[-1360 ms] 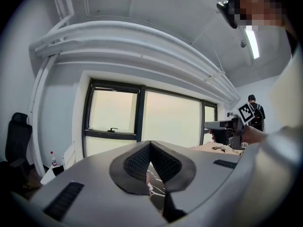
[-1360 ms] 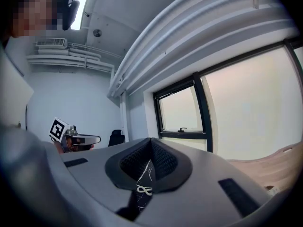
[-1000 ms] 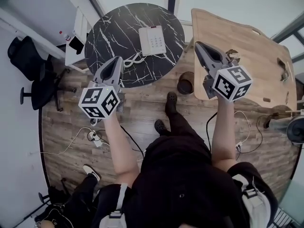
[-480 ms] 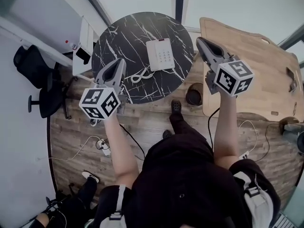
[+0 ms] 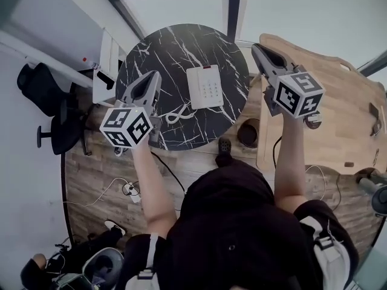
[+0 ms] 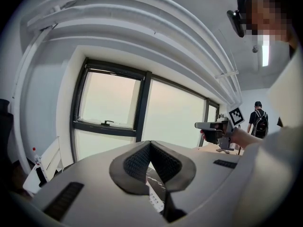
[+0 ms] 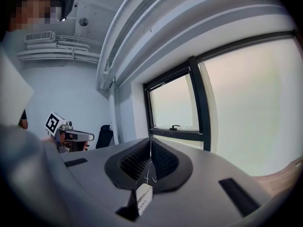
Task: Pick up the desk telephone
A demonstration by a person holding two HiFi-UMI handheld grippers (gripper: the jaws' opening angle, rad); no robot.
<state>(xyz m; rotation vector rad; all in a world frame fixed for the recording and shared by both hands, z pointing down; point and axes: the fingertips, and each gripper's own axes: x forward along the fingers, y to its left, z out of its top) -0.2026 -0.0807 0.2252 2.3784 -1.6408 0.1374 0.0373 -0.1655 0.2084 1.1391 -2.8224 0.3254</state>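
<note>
both claws were shut, pads together, nothing held. white desk telephone (image 5: 204, 87) lay flat on the round black marble tabletop (image 5: 157, 47), just off centre toward 3 o'clock, with its coiled cord (image 5: 175, 115) trailing off at 7 o'clock. left claw (image 5: 153, 77) hung over the tabletop at the phone's 9 o'clock, apart from it. right claw (image 5: 258, 49) was at the phone's 2 o'clock, by the tabletop rim, also clear of it. wooden tabletop (image 5: 338, 119) stood at 3 o'clock of the round one.
</note>
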